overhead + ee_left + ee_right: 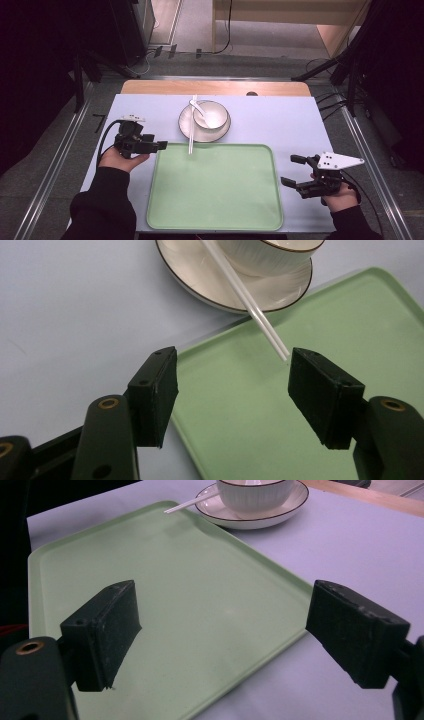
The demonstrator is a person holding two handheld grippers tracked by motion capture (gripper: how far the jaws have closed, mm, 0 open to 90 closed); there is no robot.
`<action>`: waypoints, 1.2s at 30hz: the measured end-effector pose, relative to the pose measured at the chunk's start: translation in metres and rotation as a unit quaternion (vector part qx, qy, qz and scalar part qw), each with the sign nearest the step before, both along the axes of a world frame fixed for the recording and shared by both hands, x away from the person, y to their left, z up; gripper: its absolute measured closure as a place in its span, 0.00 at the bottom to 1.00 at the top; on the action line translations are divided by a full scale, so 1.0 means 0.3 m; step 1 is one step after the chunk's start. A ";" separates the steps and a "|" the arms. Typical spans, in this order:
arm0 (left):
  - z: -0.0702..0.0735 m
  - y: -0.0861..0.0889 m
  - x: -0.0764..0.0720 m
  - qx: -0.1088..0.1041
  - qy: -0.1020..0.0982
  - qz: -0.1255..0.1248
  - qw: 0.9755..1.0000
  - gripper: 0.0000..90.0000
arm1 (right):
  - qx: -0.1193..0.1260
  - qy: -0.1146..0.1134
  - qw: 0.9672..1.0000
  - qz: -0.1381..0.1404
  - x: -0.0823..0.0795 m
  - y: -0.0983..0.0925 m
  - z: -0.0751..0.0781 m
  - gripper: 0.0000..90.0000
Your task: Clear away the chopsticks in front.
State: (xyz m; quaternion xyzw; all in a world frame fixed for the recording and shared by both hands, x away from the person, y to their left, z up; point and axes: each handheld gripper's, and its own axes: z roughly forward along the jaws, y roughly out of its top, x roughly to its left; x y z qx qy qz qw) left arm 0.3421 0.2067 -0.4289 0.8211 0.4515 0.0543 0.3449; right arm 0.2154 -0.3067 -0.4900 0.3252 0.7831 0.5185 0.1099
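Chopsticks: white pair, lying side by side, long axis running near-to-far across the worktop; far ends propped on the rim of the saucer, near tips overhanging the far edge of the green tray. In the left gripper view, tips ending just ahead of the open gap, close to the right-hand pad, not touching it. Saucer: white, dark-rimmed, on the worktop just beyond the tray, carrying a bowl with a white spoon inside. Left claw: at the tray's far-left corner, pointing toward the chopstick tips, jaws wide, nothing between the pads; plainly the nearer of the two. Right claw: off the tray's right edge, well apart from the chopsticks, jaws wide and empty, aimed across the tray. Judgement: reach in hand belonging to the left claw; sticks lying roughly along its line of approach rather than across the gap, so a turn of the wrist likely needed to close squarely over both.
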 end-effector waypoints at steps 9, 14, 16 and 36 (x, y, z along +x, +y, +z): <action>-0.010 -0.065 0.054 0.017 -0.002 0.003 1.000 0.42 | 0.002 0.001 1.000 -0.004 -0.001 -0.002 0.002 0.16; -0.022 -0.091 0.084 0.016 0.003 0.004 1.000 0.42 | 0.003 0.001 1.000 -0.004 -0.001 -0.002 0.002 0.16; -0.024 -0.096 0.091 0.015 0.004 0.005 1.000 0.43 | 0.003 0.001 1.000 -0.004 -0.001 -0.002 0.002 0.16; -0.078 -0.226 0.191 0.033 0.036 0.027 0.998 0.62 | 0.002 0.000 1.000 -0.002 0.001 -0.002 0.003 0.16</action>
